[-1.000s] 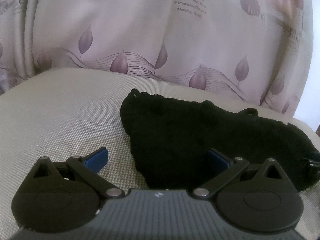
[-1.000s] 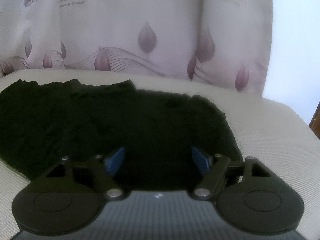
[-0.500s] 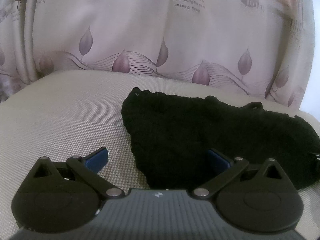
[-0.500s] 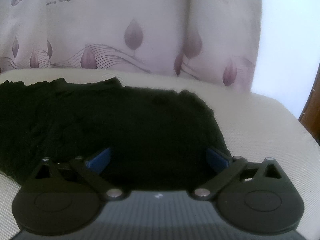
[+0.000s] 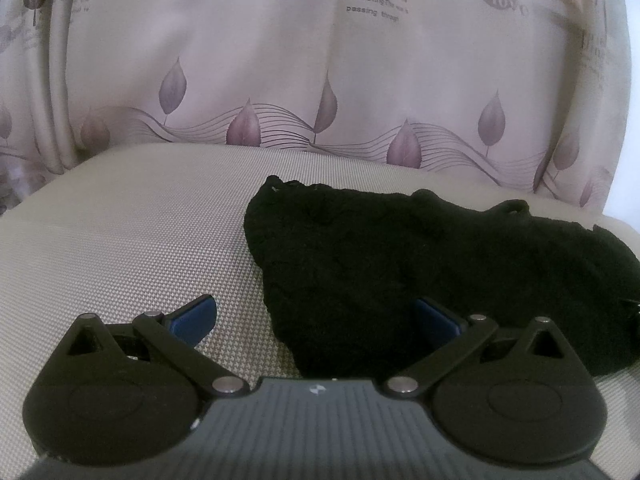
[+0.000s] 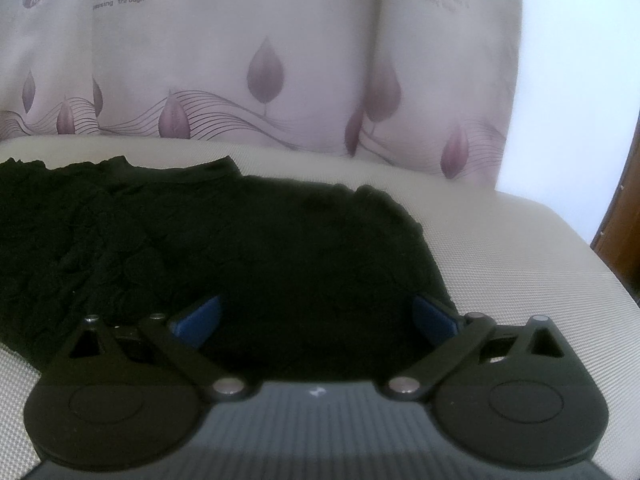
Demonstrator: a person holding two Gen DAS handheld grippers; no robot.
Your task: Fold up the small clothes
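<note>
A small black garment (image 5: 420, 264) lies crumpled flat on a beige woven cushion (image 5: 120, 248). In the left wrist view my left gripper (image 5: 316, 318) is open, hovering at the garment's near left edge, with its left blue pad (image 5: 194, 316) over bare cushion and its right pad over the cloth. In the right wrist view the garment (image 6: 240, 248) fills the middle and left. My right gripper (image 6: 316, 316) is open, both pads over the garment's near right part, holding nothing.
A pale curtain (image 5: 320, 80) with purple leaf prints hangs right behind the cushion. The cushion's bare right end (image 6: 520, 280) shows in the right wrist view, with a white wall and a brown wooden edge (image 6: 624, 208) beyond.
My right gripper opened wider and shifted a little over the garment's right part. The left gripper stayed open and drew back slightly; the garment lies as before.
</note>
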